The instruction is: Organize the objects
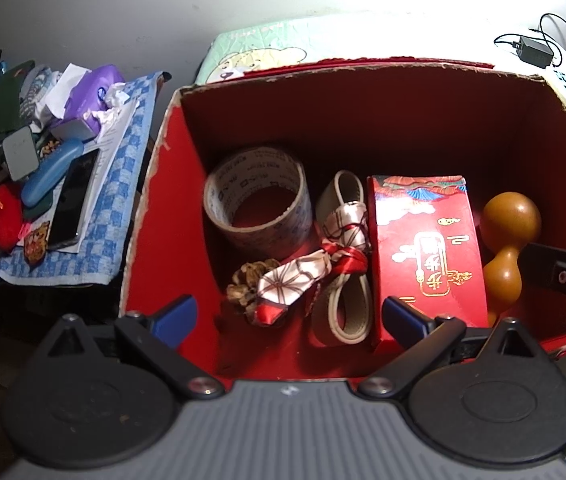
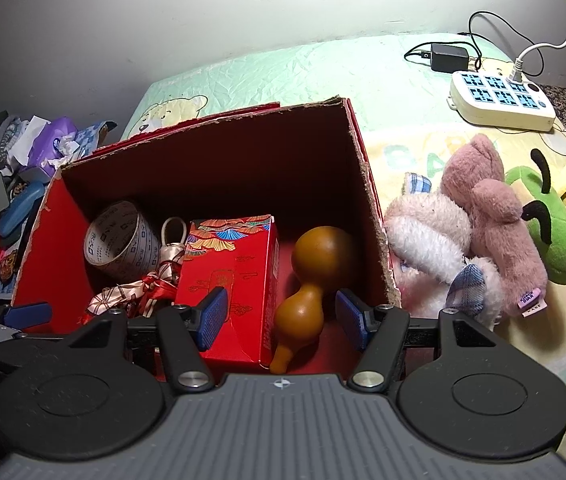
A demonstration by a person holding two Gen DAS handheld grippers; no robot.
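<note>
The left gripper [image 1: 289,318] hangs over the near edge of the red cardboard box [image 1: 151,216] with its blue pads spread wide and nothing between them. The right gripper [image 2: 281,318] is likewise parted and empty, its pads flanking the narrow near end of the brown gourd [image 2: 315,276] without touching it. Inside the box, from left to right, lie a roll of printed tape [image 1: 257,204], a cream strap tied with a patterned scarf [image 1: 345,236], a red carton [image 1: 427,248] and the gourd against the right wall. Just right of the box, on the bed [image 2: 303,68], a pink plush [image 2: 491,224] leans on a white one [image 2: 427,240], with a green plush [image 2: 555,232] farther right and a power strip [image 2: 503,100] at the far side.
</note>
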